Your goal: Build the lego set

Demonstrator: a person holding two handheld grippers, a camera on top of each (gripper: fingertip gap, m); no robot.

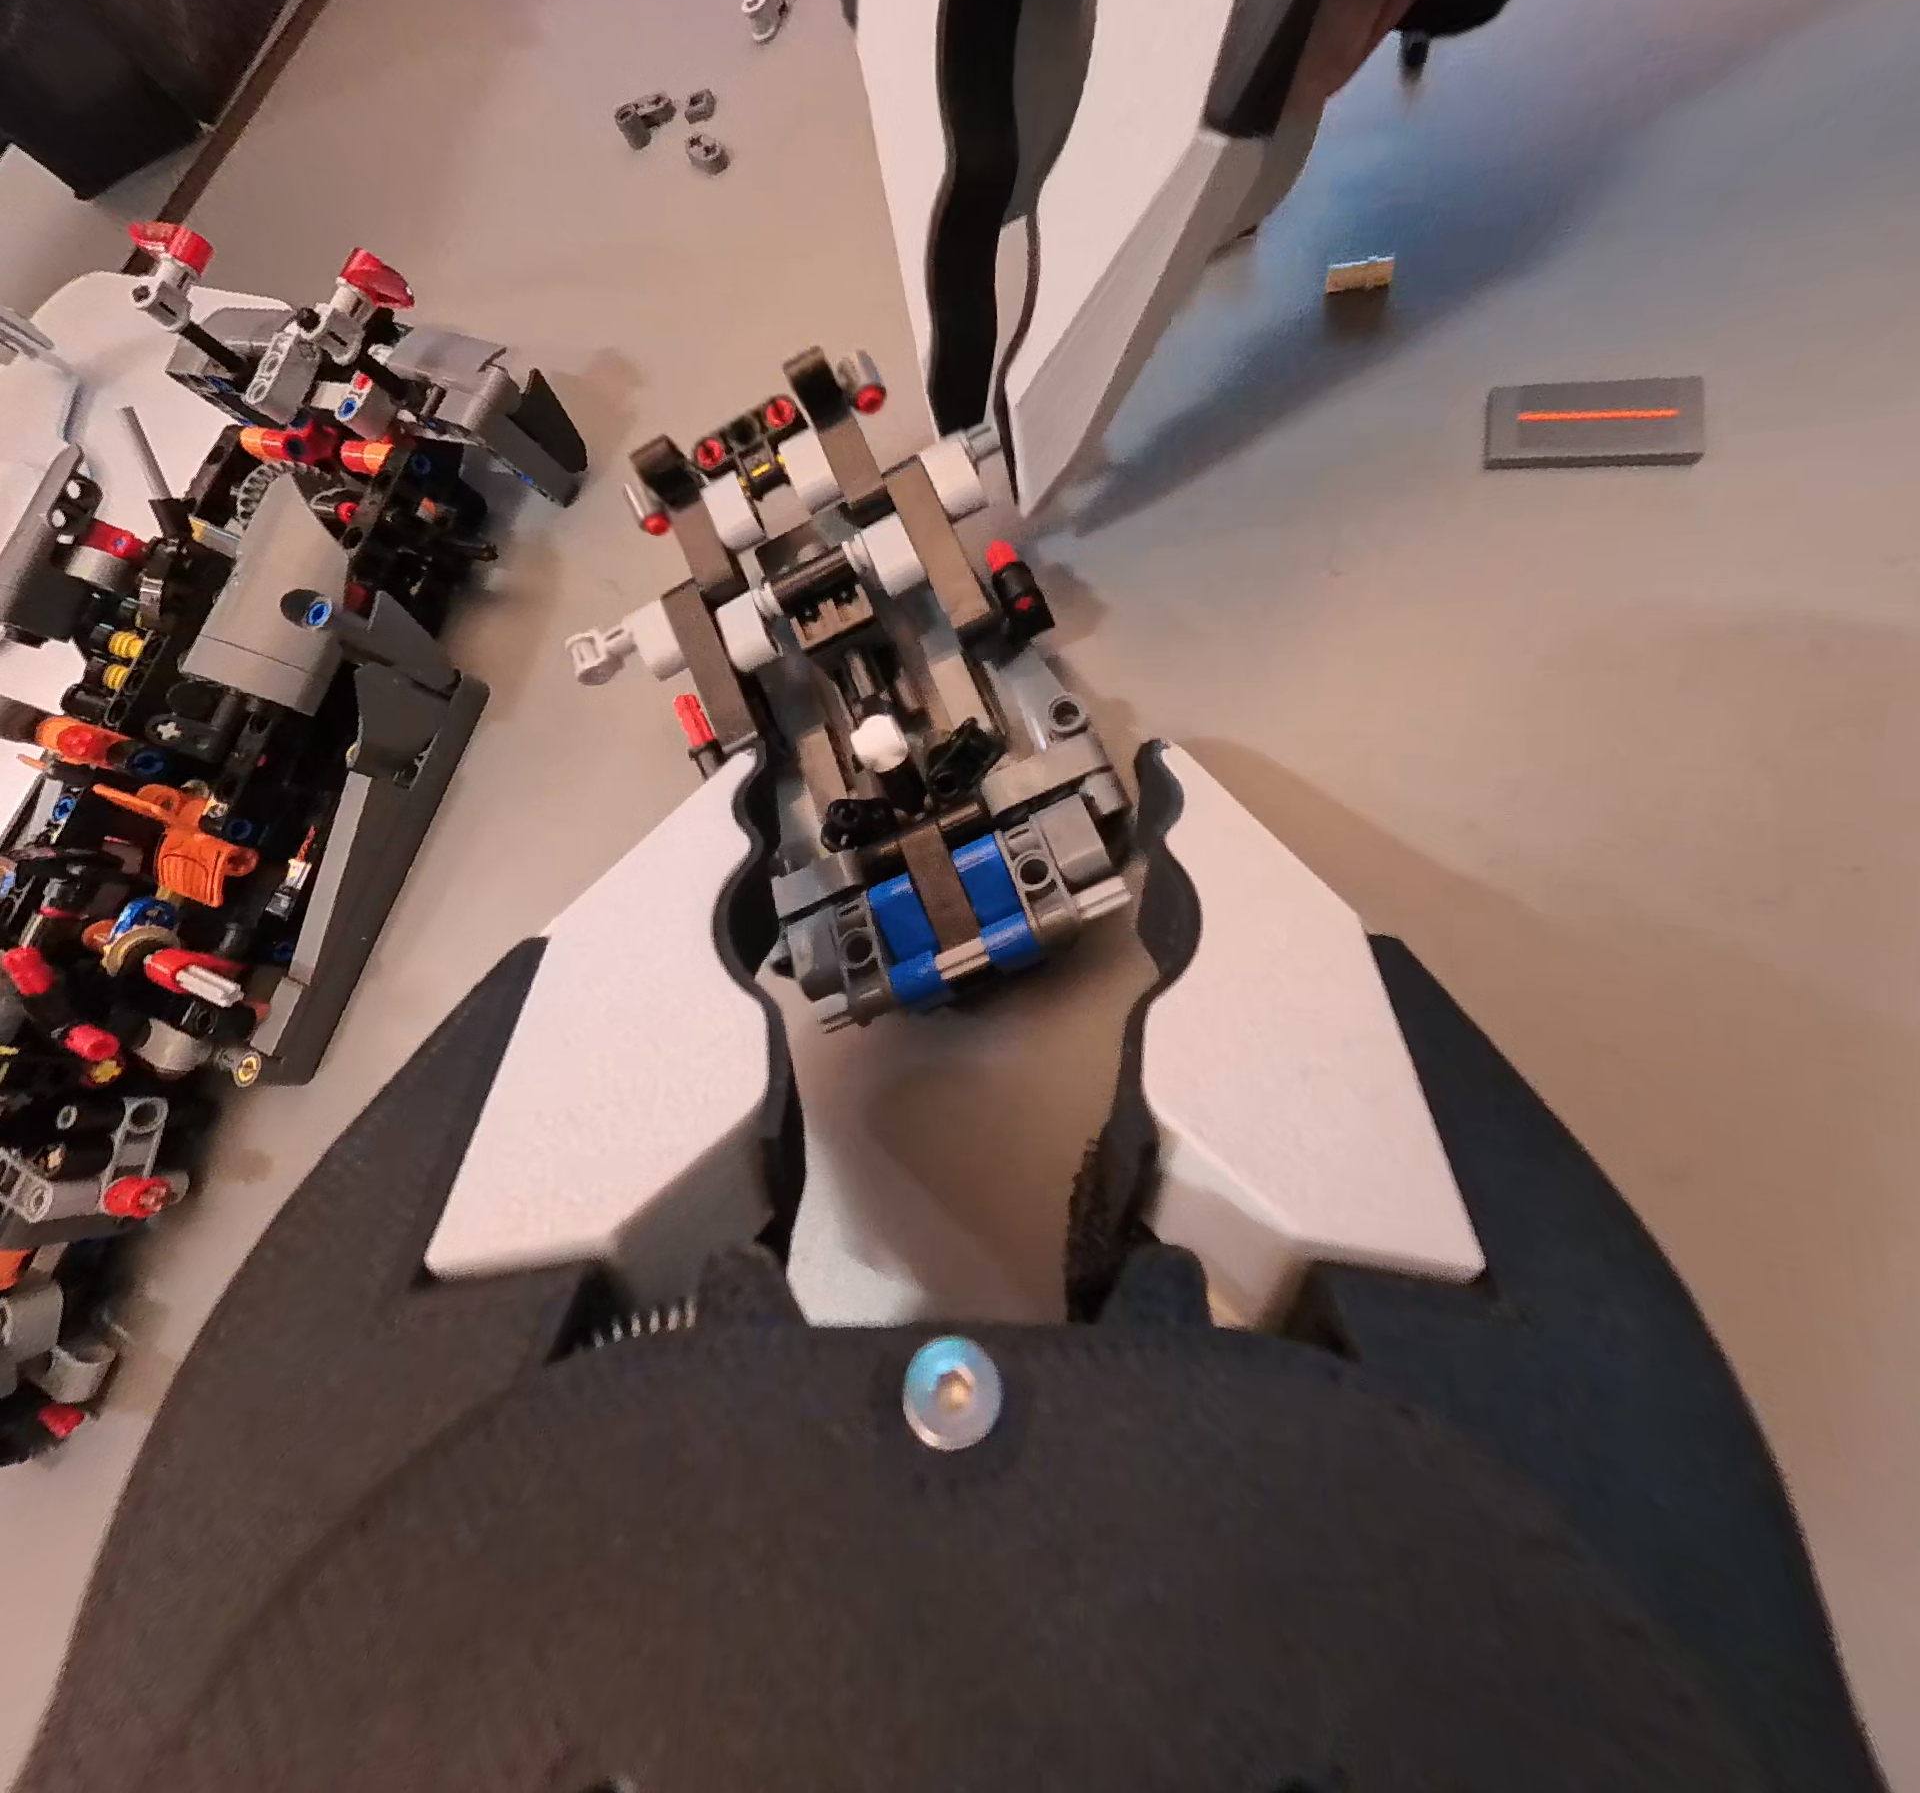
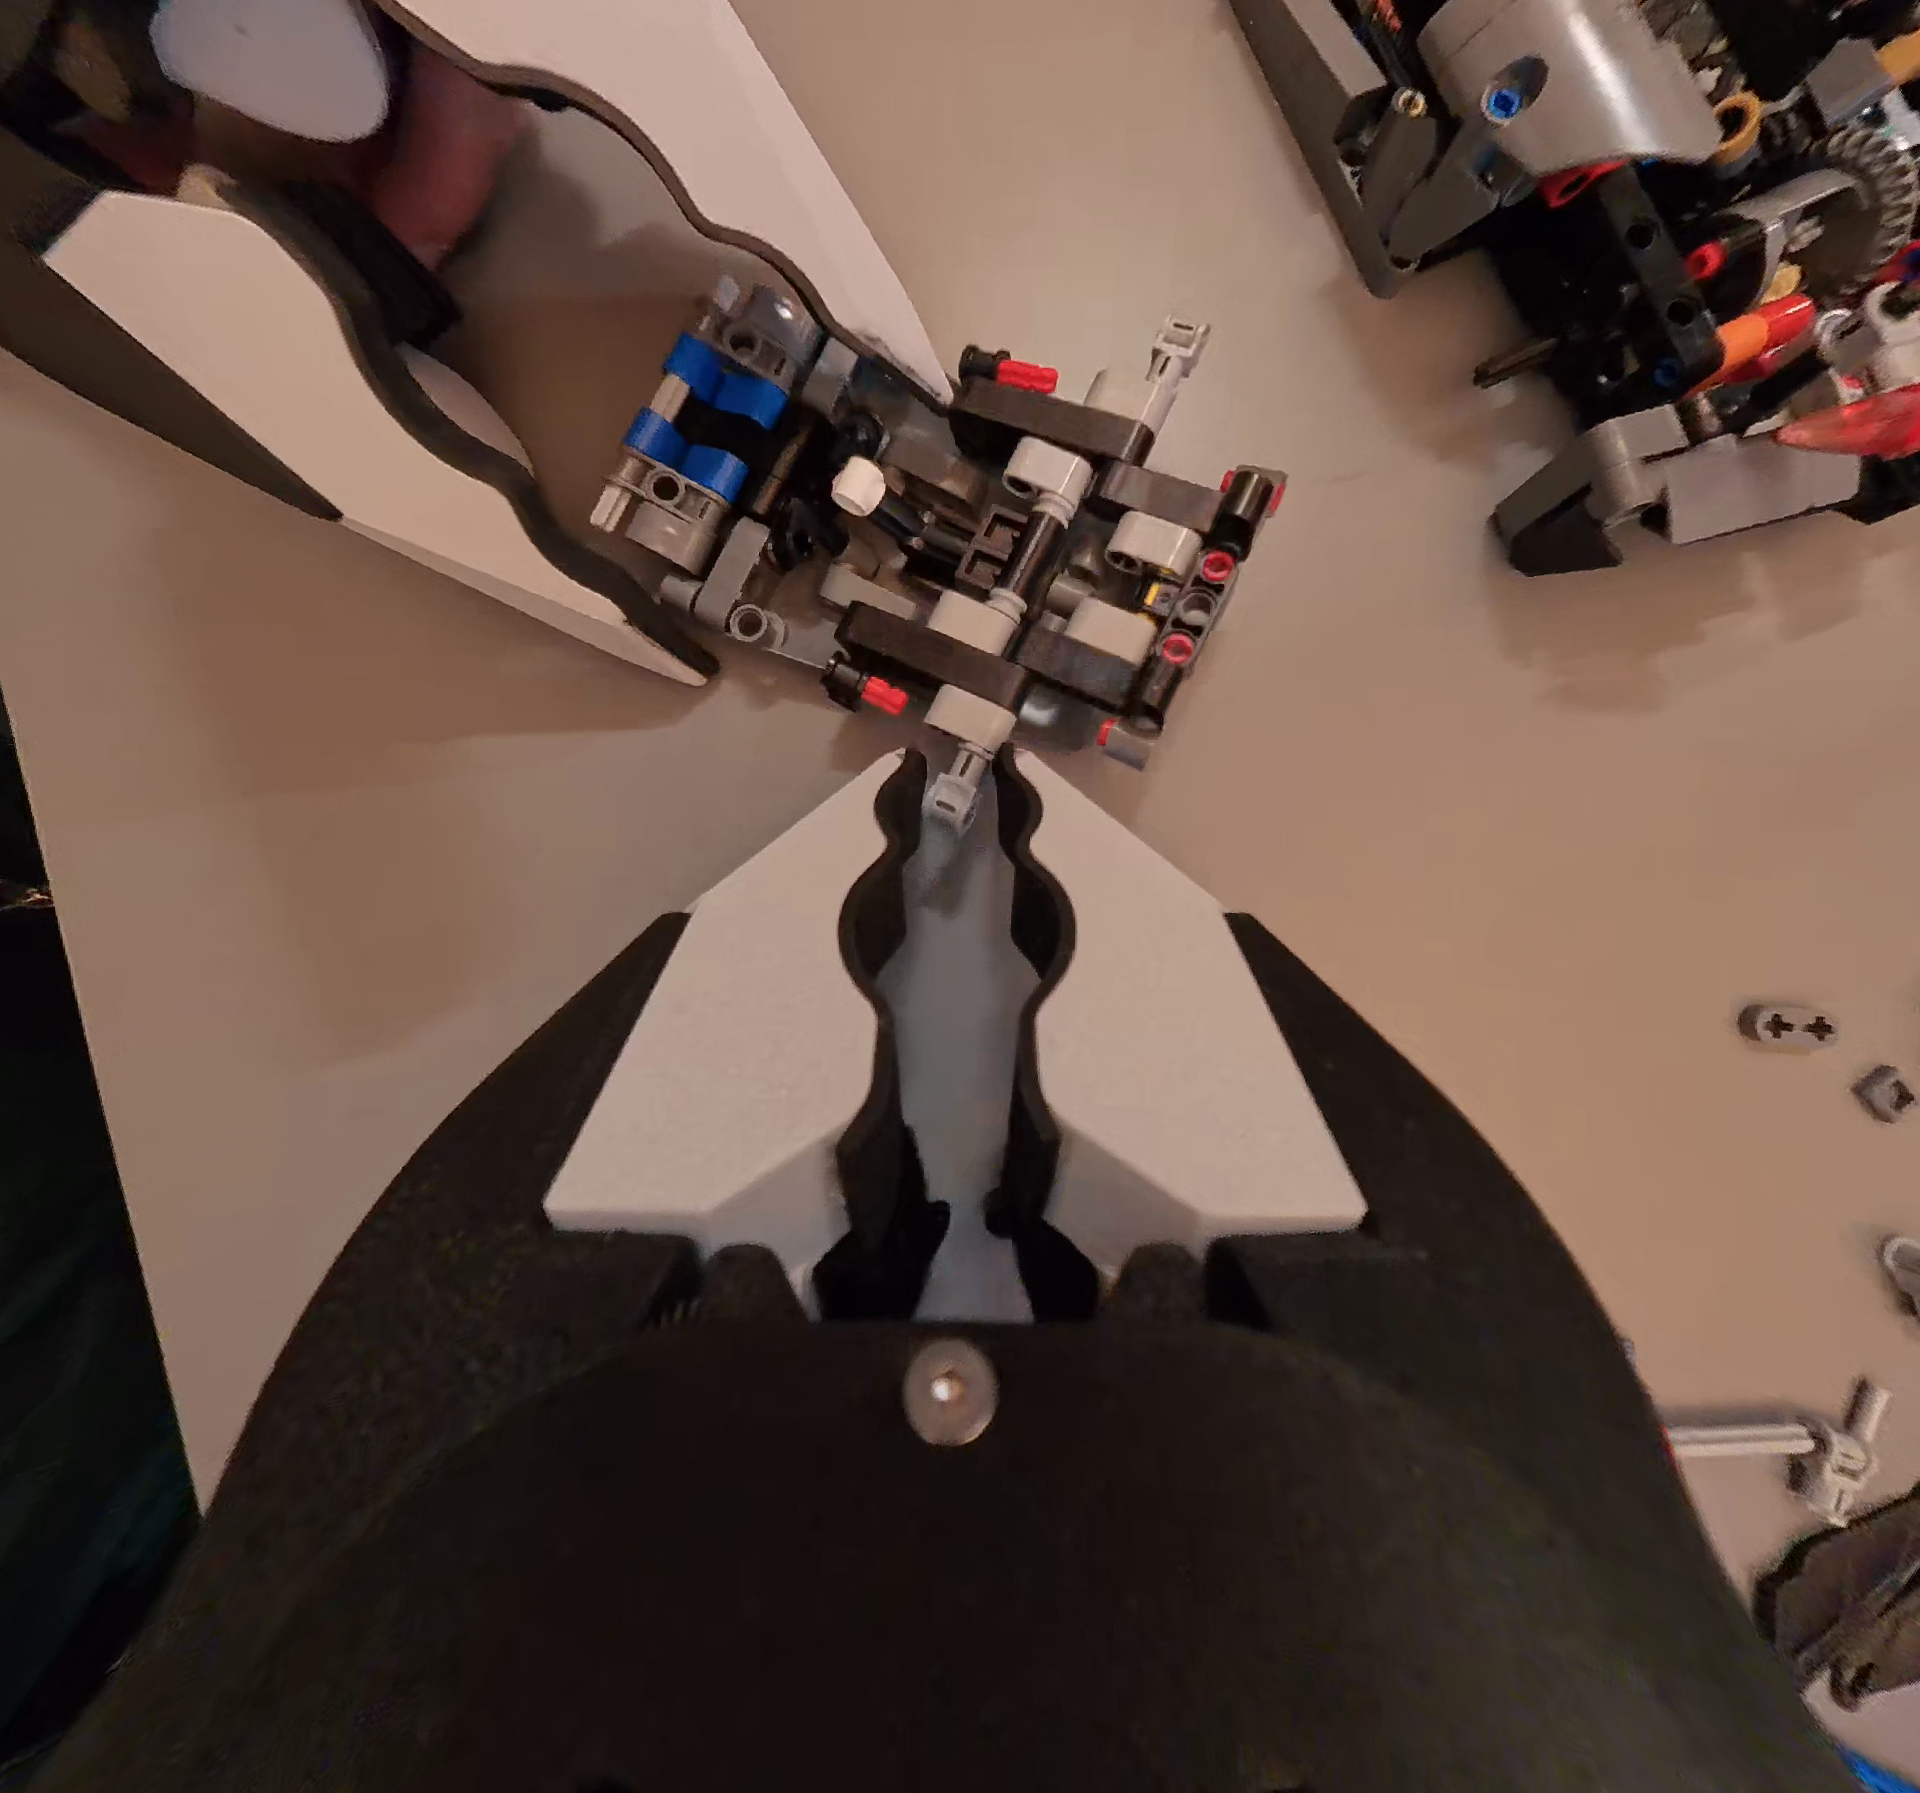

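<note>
- Your left gripper [image 1: 945, 870] has its jaws clamped on the blue-and-grey end of the small lego sub-assembly [image 1: 862, 673], which rests on the pale bench [image 1: 1455, 808] in front of you.
- In the right wrist view that same sub-assembly [image 2: 935, 538] lies just ahead of your right gripper [image 2: 951, 777], with the left gripper [image 2: 665, 455] gripping its blue end from the upper left.
- Your right gripper's jaws are drawn nearly together around a light grey connector pin [image 2: 954, 793]; the pin sits between the tips and meets the grey sleeve at the near edge of the sub-assembly.
- The sub-assembly shows black beams, light grey sleeves, red pin ends and a small white round part [image 2: 858, 486] near its middle.
- The large lego model [image 1: 208, 704], dense with black, grey, orange and red parts, stands on the bench to the left of the sub-assembly, apart from it; in the right wrist view it fills the upper right corner [image 2: 1621, 164].
- Loose small grey pieces [image 1: 673, 128] lie on the bench beyond the sub-assembly.
- A flat grey tile with an orange stripe [image 1: 1595, 422] lies well off to the right, with a small tan piece [image 1: 1359, 275] near it.
- More loose grey parts [image 2: 1787, 1026] lie at the right edge of the right wrist view.
</note>
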